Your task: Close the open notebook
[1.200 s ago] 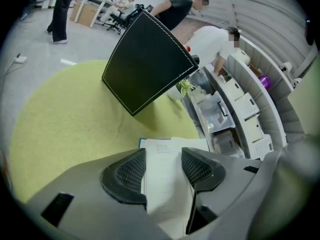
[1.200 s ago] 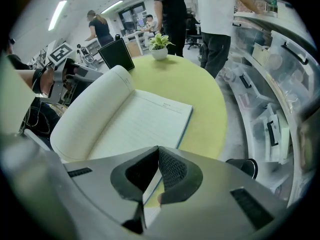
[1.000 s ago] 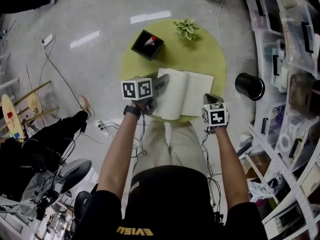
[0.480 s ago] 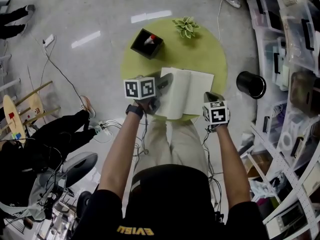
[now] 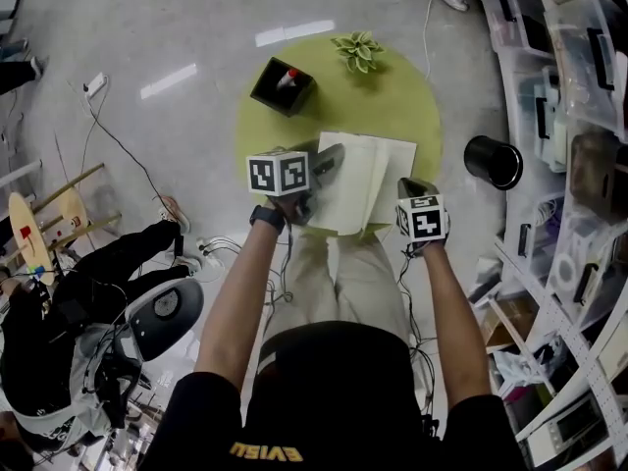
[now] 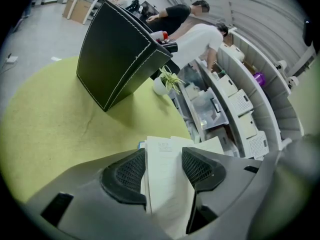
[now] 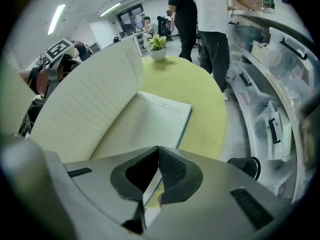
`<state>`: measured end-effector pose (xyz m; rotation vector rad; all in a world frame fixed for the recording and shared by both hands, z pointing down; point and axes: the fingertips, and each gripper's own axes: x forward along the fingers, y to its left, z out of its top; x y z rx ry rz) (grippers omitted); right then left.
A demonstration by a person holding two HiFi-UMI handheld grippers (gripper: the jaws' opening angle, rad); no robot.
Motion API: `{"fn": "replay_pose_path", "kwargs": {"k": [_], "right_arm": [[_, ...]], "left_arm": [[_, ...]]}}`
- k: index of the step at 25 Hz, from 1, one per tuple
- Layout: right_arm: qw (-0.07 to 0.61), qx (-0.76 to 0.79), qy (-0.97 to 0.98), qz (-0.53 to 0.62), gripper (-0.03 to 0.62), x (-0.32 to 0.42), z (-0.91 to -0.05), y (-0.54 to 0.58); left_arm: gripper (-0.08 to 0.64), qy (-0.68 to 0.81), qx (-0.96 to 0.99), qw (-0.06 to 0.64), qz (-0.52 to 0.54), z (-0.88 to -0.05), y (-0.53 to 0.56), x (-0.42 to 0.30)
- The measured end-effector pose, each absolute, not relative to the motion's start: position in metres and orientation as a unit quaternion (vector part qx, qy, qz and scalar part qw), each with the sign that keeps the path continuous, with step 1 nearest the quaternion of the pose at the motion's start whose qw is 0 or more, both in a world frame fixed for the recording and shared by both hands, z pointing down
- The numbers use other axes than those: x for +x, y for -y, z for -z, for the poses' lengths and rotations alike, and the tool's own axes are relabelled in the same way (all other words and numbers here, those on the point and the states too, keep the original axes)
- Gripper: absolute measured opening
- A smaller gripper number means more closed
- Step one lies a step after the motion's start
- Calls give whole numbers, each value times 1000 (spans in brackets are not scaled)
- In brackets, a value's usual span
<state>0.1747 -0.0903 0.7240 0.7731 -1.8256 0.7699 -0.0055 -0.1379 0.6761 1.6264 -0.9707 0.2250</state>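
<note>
The open notebook [image 5: 368, 180] lies on the round green table [image 5: 402, 106], near its front edge. My left gripper [image 5: 322, 161] is shut on the notebook's left half, a thick wad of cream pages [image 6: 161, 181] between the ribbed pads [image 6: 200, 166]. That half stands raised and tilted over the right page [image 7: 145, 124] in the right gripper view. My right gripper [image 5: 408, 188] points steeply down at the notebook's near right edge. Its jaws [image 7: 158, 156] are shut on that thin edge.
A black leather box [image 5: 283, 84] stands at the table's far left, with a small potted plant [image 5: 358, 49] at the far edge. A black bin [image 5: 491, 163] sits on the floor to the right, beside shelves of plastic crates [image 5: 579, 116]. People stand beyond the table [image 7: 212, 29].
My left gripper has shifted a little to the right with the notebook's left half, which now stands steeper. The right gripper has stayed put.
</note>
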Motion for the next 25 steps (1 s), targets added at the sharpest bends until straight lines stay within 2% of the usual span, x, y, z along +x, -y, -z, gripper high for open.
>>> {"fn": "replay_pose_path", "kwargs": {"k": [25], "right_arm": [[475, 335, 746, -325, 2, 176, -724, 92]], "left_arm": [[249, 373, 719, 574, -117, -672, 135, 31]]}}
